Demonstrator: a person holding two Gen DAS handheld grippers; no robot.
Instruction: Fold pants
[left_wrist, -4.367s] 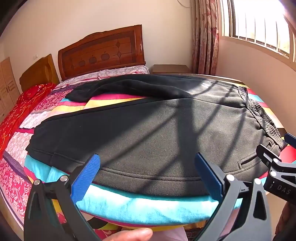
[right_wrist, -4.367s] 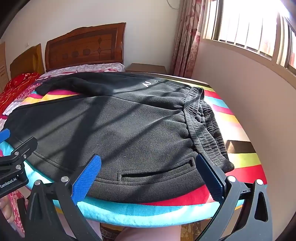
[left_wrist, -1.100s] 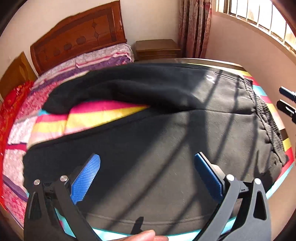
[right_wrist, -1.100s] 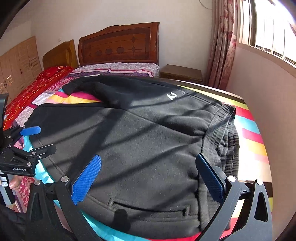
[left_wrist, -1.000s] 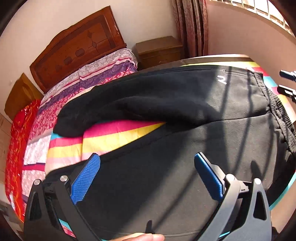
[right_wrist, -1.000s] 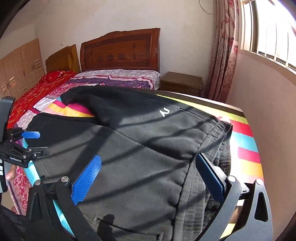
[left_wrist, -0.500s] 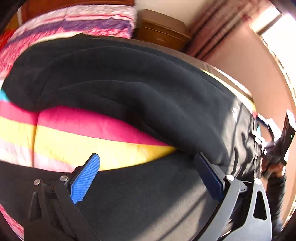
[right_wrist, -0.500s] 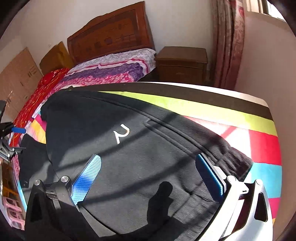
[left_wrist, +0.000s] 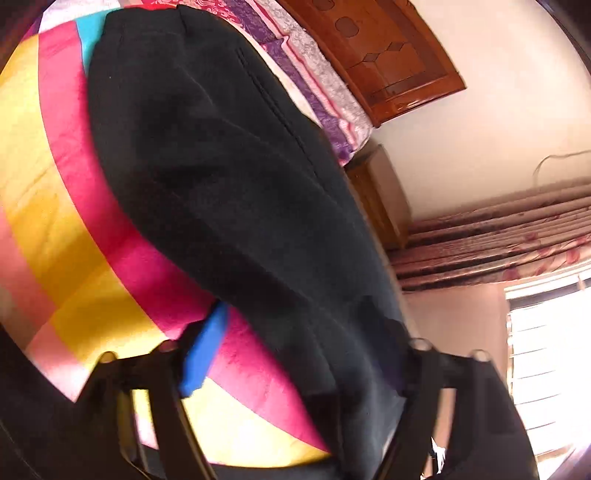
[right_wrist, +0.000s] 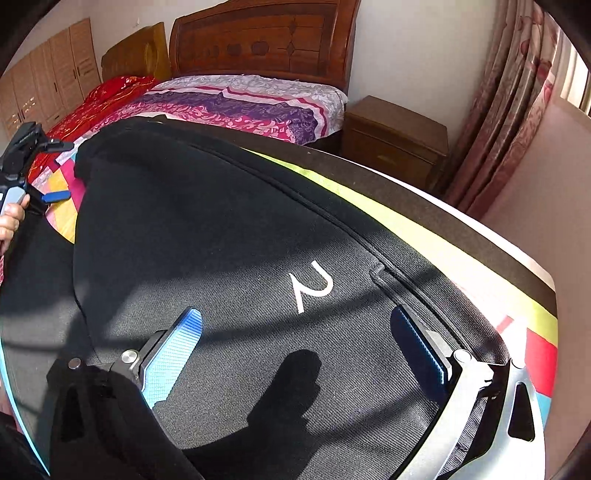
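- The black pants (right_wrist: 229, 266) lie spread on the bed, over a striped blanket (left_wrist: 74, 229) of pink, yellow and blue bands.
- A white logo (right_wrist: 312, 290) shows on the cloth near the waistband.
- The left tongs (left_wrist: 295, 354) are rolled onto their side and closing around a pant leg. One blue pad (left_wrist: 205, 349) sits against the pink stripe, just beside the leg's edge. The other pad is hidden behind the dark cloth, so I cannot tell whether the pads press the leg yet.
- The right tongs (right_wrist: 295, 354) hang wide open over the upper pants, pointing down. Both blue pads are clear of the cloth and hold nothing.
- A hand (right_wrist: 11, 218) shows at the far left in the right wrist view.
- Behind the bed stand a wooden headboard (right_wrist: 266, 40), a nightstand (right_wrist: 391, 140) and a curtain (right_wrist: 509, 110).
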